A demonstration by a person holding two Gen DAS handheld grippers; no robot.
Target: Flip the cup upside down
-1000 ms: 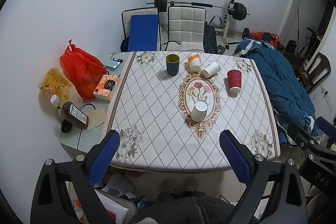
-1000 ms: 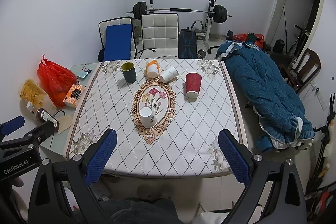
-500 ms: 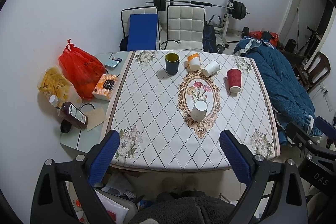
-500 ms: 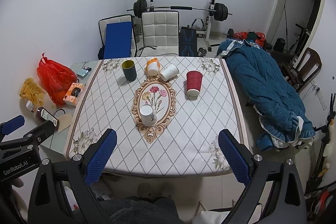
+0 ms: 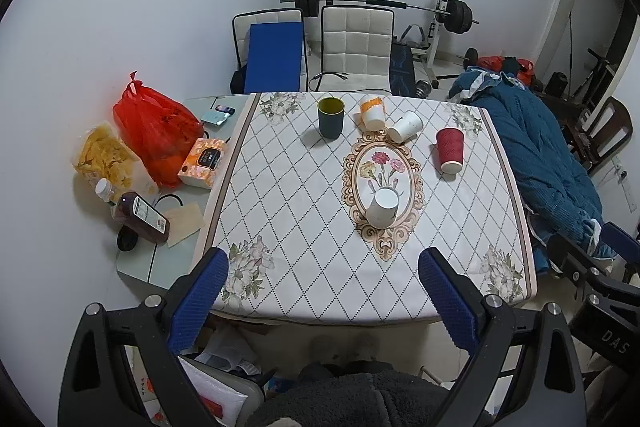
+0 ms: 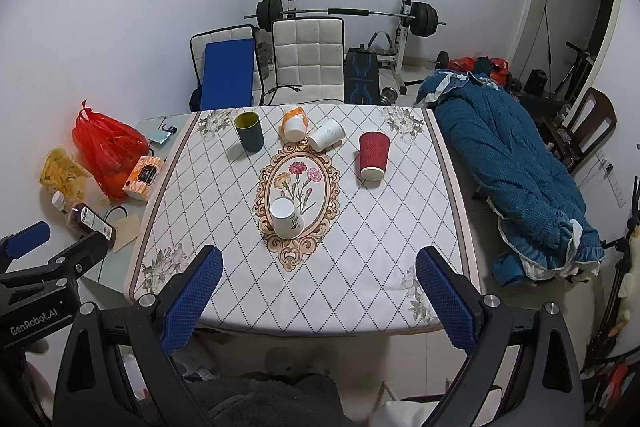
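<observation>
Both grippers hang short of the table, jaws spread wide, nothing in them.

Left gripper (image 5: 324, 291) and right gripper (image 6: 318, 285) face the table (image 6: 224, 195). A white cup (image 6: 285, 218) stands base-up on the floral medallion at 12 o'clock from them; red cup (image 6: 373, 155) at 1 o'clock, dark green cup (image 6: 248, 131) at 11.

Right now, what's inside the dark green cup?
The dark green cup stands upright, mouth open. Only its yellowish inner wall near the rim shows; the bottom is hidden by the near wall, so contents are unknown.
</observation>
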